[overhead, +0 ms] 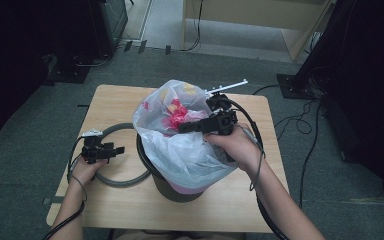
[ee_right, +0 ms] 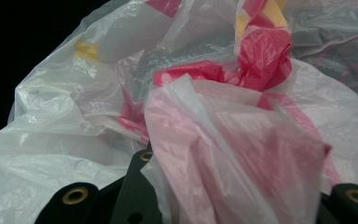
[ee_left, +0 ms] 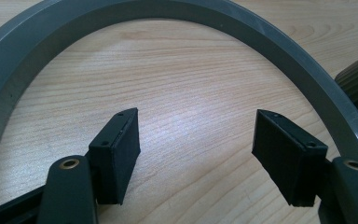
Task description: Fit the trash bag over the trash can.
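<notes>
Nearest the camera: the person's forearms coming in from the bottom of the high view, each hand with a gripper. Right gripper (overhead: 206,125) sits over the bin, jaws clamped tight on a fold of the plastic bag (overhead: 180,135); in the right gripper view the pinkish film (ee_right: 233,154) bunches up right between the jaws. The bag is white, printed red and yellow, draped in and over the dark bin (overhead: 172,192), which stands at the middle of the wooden surface (overhead: 115,200). Left gripper (overhead: 114,150) rests low on the surface to the left, jaws spread wide with nothing between them. It sits inside the curve of the grey ring (overhead: 122,181), which lies flat just beside the bin; left gripper view shows the ring (ee_left: 168,11) arching around the open pads (ee_left: 121,154), no contact.

Likely step: pulling the bag's edge over or off the rim.

Risks, my read:
- thin film tears if pulled hard against the rim
- small pinch may slip, bag drops back in
- bin is unheld, a sideways pull could tip or drag it toward the ring
- loose film hides the rim, so placement is hard to judge
</notes>
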### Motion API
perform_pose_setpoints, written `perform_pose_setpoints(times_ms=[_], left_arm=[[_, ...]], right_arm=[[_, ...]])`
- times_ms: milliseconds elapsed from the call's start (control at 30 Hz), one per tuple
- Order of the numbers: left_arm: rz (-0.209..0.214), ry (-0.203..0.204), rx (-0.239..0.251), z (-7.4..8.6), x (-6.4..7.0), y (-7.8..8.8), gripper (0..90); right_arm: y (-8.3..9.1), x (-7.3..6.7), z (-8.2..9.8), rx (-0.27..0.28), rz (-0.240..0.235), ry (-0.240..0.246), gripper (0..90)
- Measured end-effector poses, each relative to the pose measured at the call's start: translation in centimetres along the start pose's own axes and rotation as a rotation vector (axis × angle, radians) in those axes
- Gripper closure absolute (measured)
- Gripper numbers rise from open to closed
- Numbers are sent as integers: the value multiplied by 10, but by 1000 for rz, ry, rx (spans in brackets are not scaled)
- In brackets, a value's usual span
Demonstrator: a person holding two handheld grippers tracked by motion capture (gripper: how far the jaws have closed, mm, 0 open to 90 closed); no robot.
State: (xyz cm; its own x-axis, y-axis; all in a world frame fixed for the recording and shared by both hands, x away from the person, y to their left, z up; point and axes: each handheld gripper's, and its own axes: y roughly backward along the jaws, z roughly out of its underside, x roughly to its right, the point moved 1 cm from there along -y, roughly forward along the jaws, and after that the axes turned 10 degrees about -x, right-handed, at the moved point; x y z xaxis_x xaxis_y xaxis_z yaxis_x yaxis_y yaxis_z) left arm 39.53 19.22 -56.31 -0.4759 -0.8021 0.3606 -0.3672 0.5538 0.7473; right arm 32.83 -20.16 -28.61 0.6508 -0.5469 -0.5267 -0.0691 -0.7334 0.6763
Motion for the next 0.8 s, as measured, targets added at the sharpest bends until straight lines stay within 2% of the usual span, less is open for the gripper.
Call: perform_pose_setpoints(times_ms=[133,267,367,500,567,700,800], left_arm=[[0,0,1,0,0,0,323],[0,-2,1,0,0,0,323],[1,-1,3,0,0,0,323],[2,-2,1,0,0,0,323],[4,0,1,0,0,0,323],[6,1,2,0,0,0,323],[7,2,3,0,0,0,323]], right_arm=[[-5,-4,-1,-16,1,9,764],[-12,-1,-1,-31,-1,-3,762],[-14,-1,-1,-34,-50,-22,762],[-16,-6,-2,-37,-66,-17,762],[-18,-7,-1,-48,-48,-8,762],[-20,0,2,-59,-34,-31,761],[-21,5,4,-66,-3,-40,757]])
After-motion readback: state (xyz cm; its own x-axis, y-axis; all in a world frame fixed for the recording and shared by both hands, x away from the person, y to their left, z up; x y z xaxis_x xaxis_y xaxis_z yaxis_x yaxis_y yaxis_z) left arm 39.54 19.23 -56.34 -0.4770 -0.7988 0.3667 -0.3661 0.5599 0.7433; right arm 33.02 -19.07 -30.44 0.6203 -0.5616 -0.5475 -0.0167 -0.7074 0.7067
